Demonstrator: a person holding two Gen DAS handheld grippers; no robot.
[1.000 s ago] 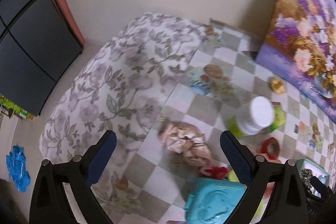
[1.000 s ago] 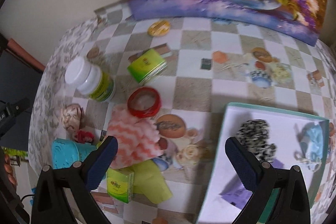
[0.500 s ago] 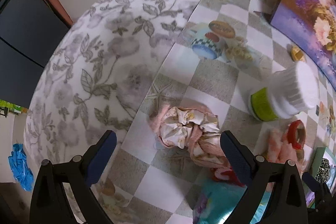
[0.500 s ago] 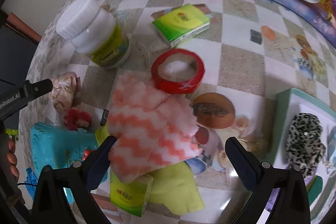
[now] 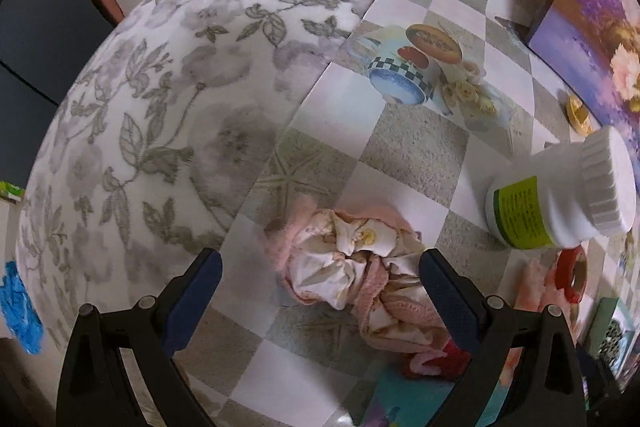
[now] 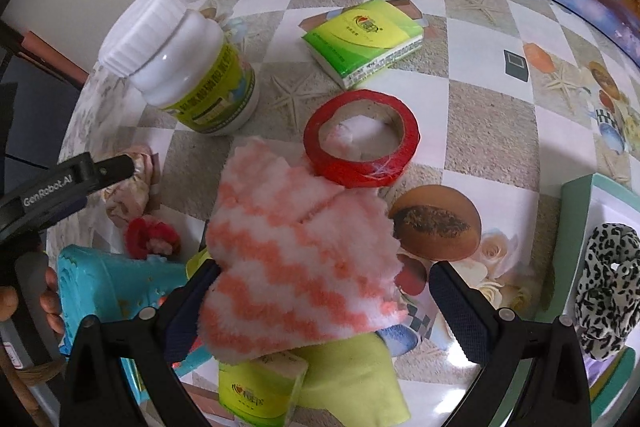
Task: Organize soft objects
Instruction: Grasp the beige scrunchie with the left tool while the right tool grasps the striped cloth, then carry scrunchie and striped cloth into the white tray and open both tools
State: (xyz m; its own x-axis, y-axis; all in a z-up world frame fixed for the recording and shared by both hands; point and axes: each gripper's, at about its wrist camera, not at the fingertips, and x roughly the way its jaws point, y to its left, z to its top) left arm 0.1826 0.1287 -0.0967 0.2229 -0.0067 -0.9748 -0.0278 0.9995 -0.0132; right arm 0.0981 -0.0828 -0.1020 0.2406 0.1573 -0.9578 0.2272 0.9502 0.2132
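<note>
While spread, left fingers point(image 5: 320, 287) straddle crumpled scrunchie point(image 5: 352, 267) | right fingers point(image 6: 324, 291) spread, flanking fuzzy zigzag cloth point(image 6: 296, 251)

Crumpled pink scrunchie point(image 5: 352, 267); striped fleece cloth point(image 6: 300, 259) beside.

I see fluffy striped fleece cloth point(image 6: 304, 259) beside the glossy red tape roll point(image 6: 360, 143); behind it, a smooth plastic bottle point(image 6: 188, 67) on shiny checked oilcloth point(image 6: 480, 131).

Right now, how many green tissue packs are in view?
2: one tissue pack behind the red tape roll, another partly under the striped cloth. More may be hidden.
</note>
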